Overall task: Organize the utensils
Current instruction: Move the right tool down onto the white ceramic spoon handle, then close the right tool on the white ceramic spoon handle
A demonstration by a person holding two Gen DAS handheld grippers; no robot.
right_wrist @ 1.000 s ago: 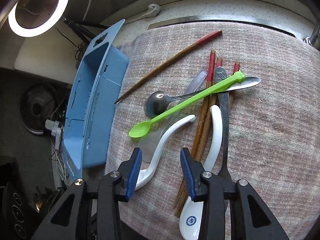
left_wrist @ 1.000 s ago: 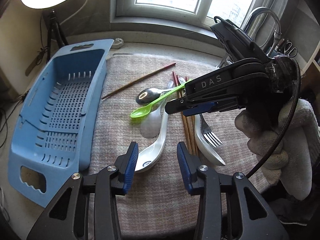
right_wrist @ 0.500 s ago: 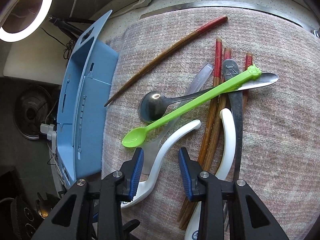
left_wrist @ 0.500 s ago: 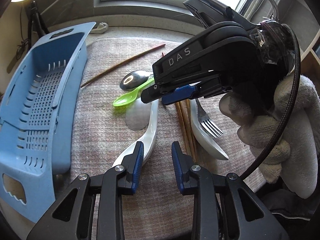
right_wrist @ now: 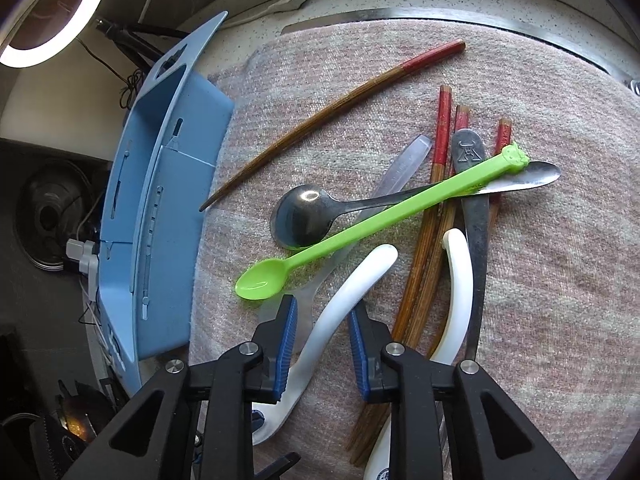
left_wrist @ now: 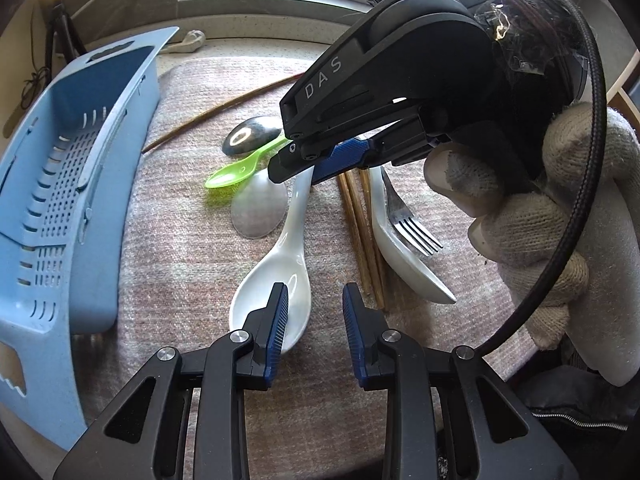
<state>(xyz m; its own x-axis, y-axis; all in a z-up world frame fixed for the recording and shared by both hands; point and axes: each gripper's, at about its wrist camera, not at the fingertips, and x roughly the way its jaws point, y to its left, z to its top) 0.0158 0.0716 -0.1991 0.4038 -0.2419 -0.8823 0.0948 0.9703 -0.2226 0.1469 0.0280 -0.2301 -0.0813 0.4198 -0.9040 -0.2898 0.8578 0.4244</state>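
A white ceramic spoon (left_wrist: 276,280) lies on the pink mat among other utensils. My left gripper (left_wrist: 314,306) hovers open over its bowl, with the left finger above the bowl and nothing gripped. My right gripper (right_wrist: 323,314) straddles the spoon's handle (right_wrist: 348,280). Its jaws are closing, with a small gap still showing on the left side. In the left wrist view the right gripper (left_wrist: 292,160) hangs over the pile, held by a gloved hand (left_wrist: 520,220). A green plastic spoon (right_wrist: 360,232) crosses a metal spoon (right_wrist: 304,216). Red-tipped chopsticks (right_wrist: 440,152), a second white spoon (right_wrist: 460,280) and a fork (left_wrist: 412,224) lie beside them.
A blue slotted basket (left_wrist: 60,200) stands along the mat's left edge and also shows as the basket (right_wrist: 160,200) in the right wrist view. A lone chopstick (right_wrist: 340,108) lies diagonally at the back. A clear plastic spoon (right_wrist: 404,164) sits under the pile. A ring light (right_wrist: 44,12) is at the far left.
Both grippers sank closer to the utensils. The right jaws narrowed around the white spoon's handle. The left jaws narrowed a little and came over the spoon's bowl.
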